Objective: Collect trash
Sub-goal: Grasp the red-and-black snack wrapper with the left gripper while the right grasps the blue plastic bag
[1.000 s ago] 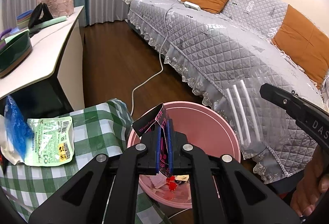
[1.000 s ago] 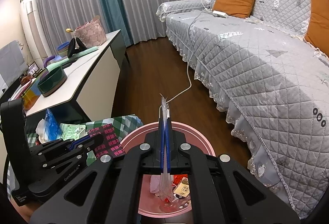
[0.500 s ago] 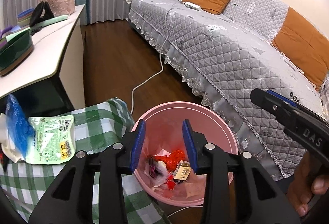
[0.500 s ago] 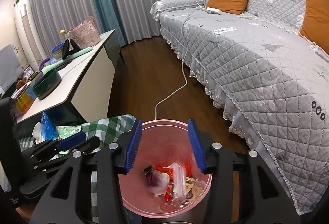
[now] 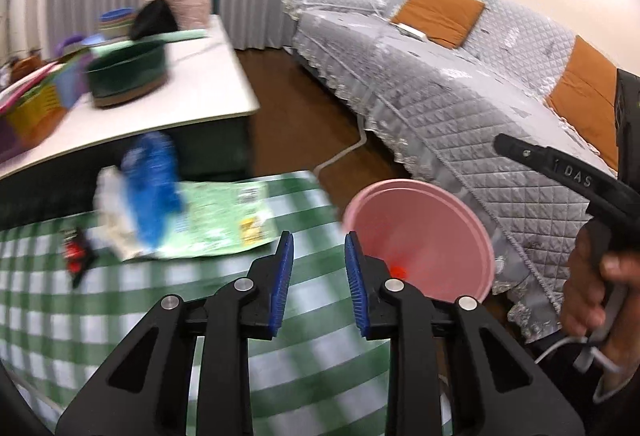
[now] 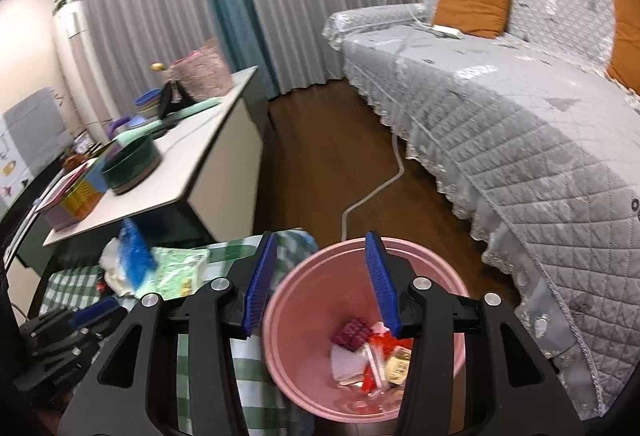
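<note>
A pink trash bin (image 6: pixel 288 340) stands by the green checked table and holds several wrappers (image 6: pixel 372 352). It also shows in the left wrist view (image 5: pixel 424 236). My right gripper (image 6: pixel 320 280) is open and empty above the bin. My left gripper (image 5: pixel 318 268) is open and empty over the checked tablecloth (image 5: pixel 120 316), left of the bin. On the table lie a green packet (image 5: pixel 216 220), a blue plastic bag (image 5: pixel 150 188), white paper (image 5: pixel 108 212) and a small red and black wrapper (image 5: pixel 76 260). The right gripper's body (image 5: pixel 568 176) shows at the right of the left wrist view.
A white sideboard (image 6: pixel 192 172) with bowls and a basket stands behind the table. A grey quilted sofa (image 6: pixel 520 108) with orange cushions fills the right. A white cable (image 6: pixel 372 192) runs over the wooden floor between them.
Both grippers opened and dropped their wrappers into the bin. The left gripper has since swung left from over the bin to over the tablecloth. The right gripper stays over the bin.
</note>
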`<state>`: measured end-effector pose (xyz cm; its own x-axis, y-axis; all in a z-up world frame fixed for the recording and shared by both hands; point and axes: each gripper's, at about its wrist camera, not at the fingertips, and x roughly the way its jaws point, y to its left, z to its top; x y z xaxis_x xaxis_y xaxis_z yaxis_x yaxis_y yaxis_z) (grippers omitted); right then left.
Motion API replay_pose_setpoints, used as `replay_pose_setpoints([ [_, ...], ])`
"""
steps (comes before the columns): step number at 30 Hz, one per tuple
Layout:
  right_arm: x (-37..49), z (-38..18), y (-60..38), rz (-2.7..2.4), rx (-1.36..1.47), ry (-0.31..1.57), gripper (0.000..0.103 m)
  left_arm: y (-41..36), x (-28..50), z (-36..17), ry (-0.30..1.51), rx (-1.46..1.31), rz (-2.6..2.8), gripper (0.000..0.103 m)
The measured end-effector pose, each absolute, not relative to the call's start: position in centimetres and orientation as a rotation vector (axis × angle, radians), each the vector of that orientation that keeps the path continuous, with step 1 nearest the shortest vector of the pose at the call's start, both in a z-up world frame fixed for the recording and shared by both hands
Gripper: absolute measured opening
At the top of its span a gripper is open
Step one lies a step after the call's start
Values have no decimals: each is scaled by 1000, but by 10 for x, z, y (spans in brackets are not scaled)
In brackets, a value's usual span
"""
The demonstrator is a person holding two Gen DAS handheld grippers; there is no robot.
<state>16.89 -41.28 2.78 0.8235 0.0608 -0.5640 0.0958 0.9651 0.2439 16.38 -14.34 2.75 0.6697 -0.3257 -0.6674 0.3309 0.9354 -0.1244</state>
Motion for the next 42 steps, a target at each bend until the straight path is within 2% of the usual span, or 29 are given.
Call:
replay_pose_setpoints([
  [6, 163, 33, -371, 70, 235, 576, 44, -67, 162, 33, 741, 4, -275, 22],
  [11, 160, 32, -341, 147, 228, 553, 22, -9, 171, 29, 708, -39, -184, 22],
  [13, 159, 31, -327, 170, 204, 542, 18, 16, 174, 14, 718, -106, -140, 22],
  [17, 157, 26, -304, 215, 160, 530, 18, 50, 189, -6, 729, -228, -69, 20],
  [26, 175, 10, -262, 283, 121, 536, 18, 71, 210, -25, 728, -245, -55, 20],
  [33, 205, -6, -231, 338, 141, 593, 19, 86, 228, -43, 751, -316, -45, 20],
  [36, 218, -10, -220, 361, 156, 616, 25, 89, 233, -48, 761, -333, -36, 20],
  [37, 224, -12, -216, 366, 158, 621, 30, 91, 235, -50, 765, -336, -31, 22],
  [40, 243, -18, -203, 380, 163, 644, 44, 94, 241, -55, 775, -356, -16, 42],
  [42, 252, -22, -196, 385, 162, 654, 48, 96, 244, -58, 780, -370, -15, 43],
])
